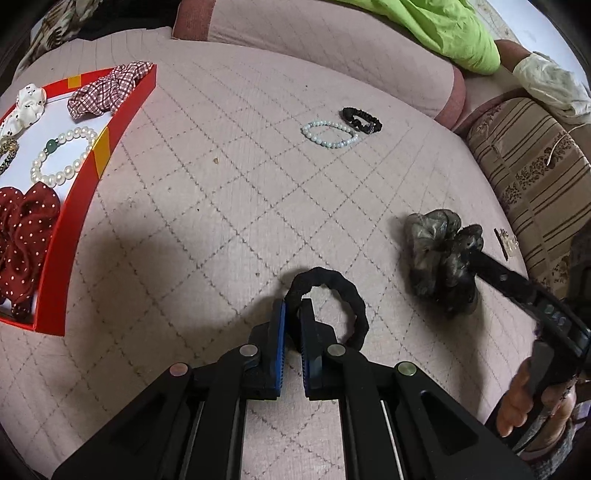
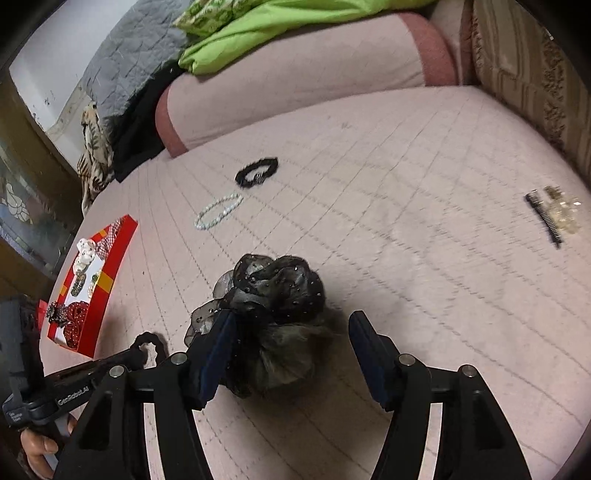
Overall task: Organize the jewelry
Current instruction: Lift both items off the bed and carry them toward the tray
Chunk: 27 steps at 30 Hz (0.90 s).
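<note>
My left gripper (image 1: 294, 308) is shut on a plain black hair tie (image 1: 343, 291), whose loop lies on the pink quilt ahead of the fingers. A black and grey organza scrunchie (image 2: 273, 291) sits between the wide-apart fingers of my open right gripper (image 2: 291, 317); the left finger (image 2: 218, 339) touches its edge and the right finger stands apart from it. In the left wrist view the same scrunchie (image 1: 439, 251) lies to the right. A red box (image 1: 122, 122) at the far left holds a pearl bracelet (image 1: 62, 158) and several scrunchies.
A pale bead bracelet (image 1: 330, 134) and a small black scrunchie (image 1: 362, 119) lie farther back on the quilt. A hair clip (image 2: 546, 218) lies at the right near a striped cushion (image 1: 532, 166). Pink pillows and a green cloth (image 1: 443, 26) border the back.
</note>
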### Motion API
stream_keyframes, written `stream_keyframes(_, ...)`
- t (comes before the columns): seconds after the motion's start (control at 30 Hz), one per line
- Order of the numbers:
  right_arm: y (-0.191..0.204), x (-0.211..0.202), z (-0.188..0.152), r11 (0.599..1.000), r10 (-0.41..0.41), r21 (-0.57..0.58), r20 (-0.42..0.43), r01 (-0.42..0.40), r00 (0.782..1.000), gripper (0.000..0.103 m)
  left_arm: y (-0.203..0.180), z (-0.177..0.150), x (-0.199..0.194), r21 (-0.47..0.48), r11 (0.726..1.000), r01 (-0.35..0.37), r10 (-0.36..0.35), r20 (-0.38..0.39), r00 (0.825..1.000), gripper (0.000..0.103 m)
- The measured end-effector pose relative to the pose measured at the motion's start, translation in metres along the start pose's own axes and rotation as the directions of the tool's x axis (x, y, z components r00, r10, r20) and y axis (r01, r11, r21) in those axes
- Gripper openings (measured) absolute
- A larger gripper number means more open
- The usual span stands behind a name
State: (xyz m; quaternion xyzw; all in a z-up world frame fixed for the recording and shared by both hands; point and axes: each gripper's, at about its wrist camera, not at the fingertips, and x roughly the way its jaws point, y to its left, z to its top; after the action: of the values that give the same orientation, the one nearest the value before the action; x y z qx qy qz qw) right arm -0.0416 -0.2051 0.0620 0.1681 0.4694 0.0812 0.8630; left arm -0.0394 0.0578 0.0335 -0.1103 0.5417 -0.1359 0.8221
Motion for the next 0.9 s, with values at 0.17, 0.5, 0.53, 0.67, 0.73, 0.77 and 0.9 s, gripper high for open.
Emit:
stream_keyframes(0.17,0.007,0.016,-0.002,1.000,0.011,0.019,-0.019,-0.011,1.000,0.052,0.001,0.001,0.003,-0.009,1.000,0.009,-0.009,0.007,1.000,0.007)
stream_keyframes(0.5,0.015,0.000,-0.009,0.998,0.027,0.059,-0.009,-0.026,1.000,0.013,-0.015,-0.004,-0.019,0.063,0.998,-0.002,-0.001,0.048,0.999,0.006)
stream_keyframes(0.53,0.017,-0.006,-0.010,0.998,0.029,0.059,0.002,-0.029,1.000,0.013,-0.016,-0.004,-0.024,0.067,0.998,-0.004,0.000,0.058,0.998,0.006)
stream_keyframes(0.67,0.025,-0.030,-0.012,0.998,0.034,0.050,0.046,-0.036,0.998,0.013,-0.022,-0.003,-0.049,0.079,0.997,-0.024,0.016,0.106,0.994,0.006)
stream_keyframes(0.73,0.030,-0.043,-0.012,0.998,0.036,0.041,0.069,-0.039,0.997,0.013,-0.025,-0.003,-0.064,0.090,0.995,-0.041,0.028,0.137,0.990,0.006)
stream_keyframes(0.77,0.033,-0.049,-0.013,0.999,0.037,0.034,0.080,-0.039,0.996,0.013,-0.027,-0.004,-0.070,0.096,0.994,-0.051,0.036,0.150,0.988,0.006)
stream_keyframes(0.9,0.052,-0.071,-0.017,1.000,0.027,-0.015,0.120,-0.026,0.992,0.013,-0.033,-0.007,-0.094,0.119,0.988,-0.102,0.076,0.206,0.976,0.006)
